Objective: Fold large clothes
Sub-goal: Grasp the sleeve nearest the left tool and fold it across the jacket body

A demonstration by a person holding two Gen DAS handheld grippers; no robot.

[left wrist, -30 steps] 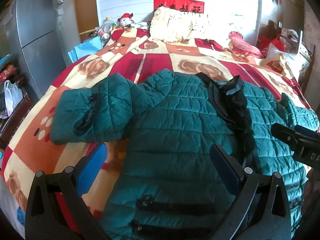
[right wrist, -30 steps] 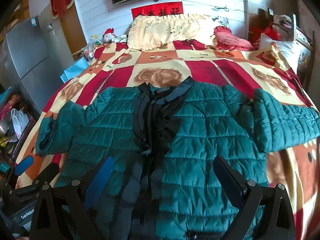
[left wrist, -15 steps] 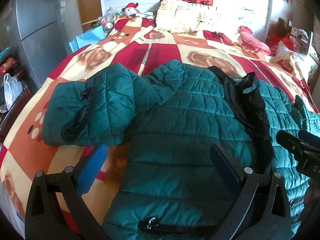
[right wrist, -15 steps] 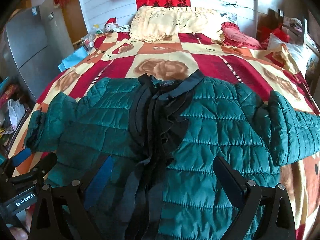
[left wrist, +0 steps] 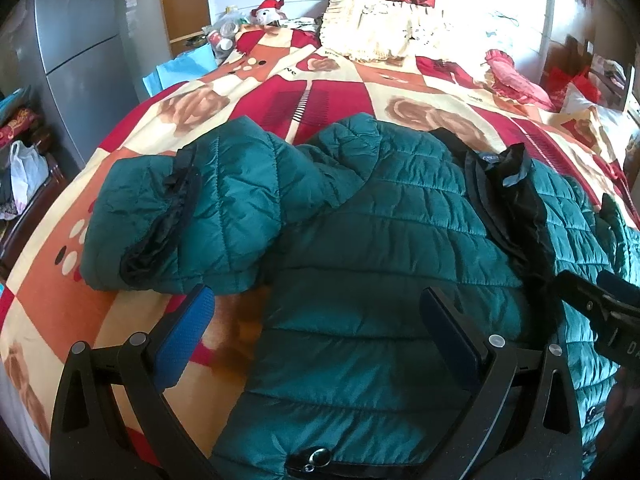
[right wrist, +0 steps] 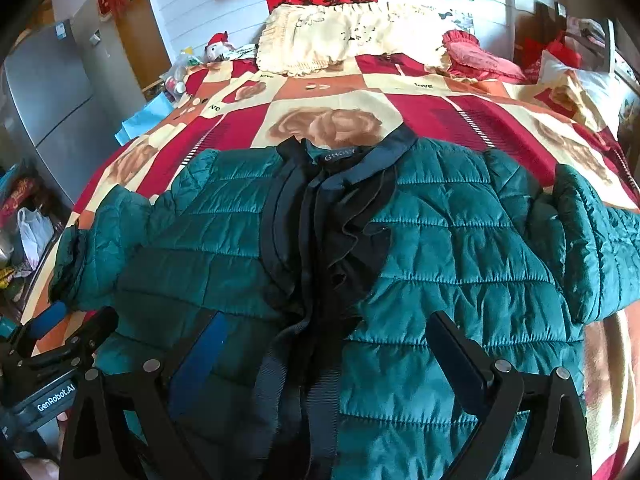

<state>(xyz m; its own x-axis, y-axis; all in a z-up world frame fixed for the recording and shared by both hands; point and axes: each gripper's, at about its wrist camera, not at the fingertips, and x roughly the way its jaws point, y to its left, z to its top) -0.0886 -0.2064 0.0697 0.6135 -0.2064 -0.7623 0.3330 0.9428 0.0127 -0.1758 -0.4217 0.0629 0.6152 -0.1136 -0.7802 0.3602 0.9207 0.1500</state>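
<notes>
Spread flat on the bed, the teal quilted puffer jacket point(right wrist: 460, 248) lies front-up on a red, cream and orange patchwork bedspread point(right wrist: 332, 104), its dark collar point(right wrist: 340, 156) pointing toward the cream frilled pillow point(right wrist: 340, 36) at the headboard. A black placket runs down the middle of its front. One sleeve point(left wrist: 192, 216) is bent back on itself beside the body, its black cuff showing; the other sleeve point(right wrist: 592, 240) reaches out toward the bed's far edge. A white plastic bag point(left wrist: 26, 172) sits on the floor near the grey refrigerator point(left wrist: 76, 52), contents not readable.

The left gripper point(left wrist: 316, 320) hovers low over the jacket's side, just below the bent sleeve, with its blue-padded fingers point(left wrist: 186, 332) spread wide and nothing between them. The right gripper point(right wrist: 324, 344) hangs above the lower front, straddling the placket, jaws likewise parted and empty. Neither visibly touches the fabric. Each tool's tip shows at the edge of the other's view.
</notes>
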